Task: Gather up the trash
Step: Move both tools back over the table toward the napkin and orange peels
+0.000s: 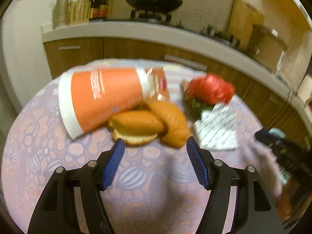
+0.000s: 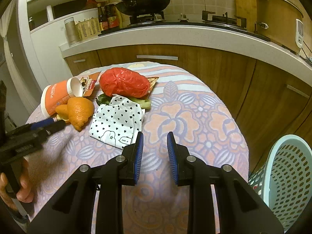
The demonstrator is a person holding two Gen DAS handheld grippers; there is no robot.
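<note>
Just ahead of the left gripper's (image 1: 155,143) spread, empty fingers lies orange peel (image 1: 148,124); all trash remains on the desk (image 2: 195,117), basket (image 2: 288,175) apparently unfilled; right gripper (image 2: 155,136) narrowly parted, empty.

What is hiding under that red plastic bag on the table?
Under the red plastic bag lie green vegetable scraps and a brown, flat piece poking out behind. The bag covers whatever else is beneath, and its contents cannot be seen.

Both the left gripper (image 1: 155,144) and the right gripper (image 2: 155,138) have matte black angular frames with triangular cut-outs, round silver pivot screws, and two fingers faced with ribbed blue pads (image 2: 139,156).
</note>
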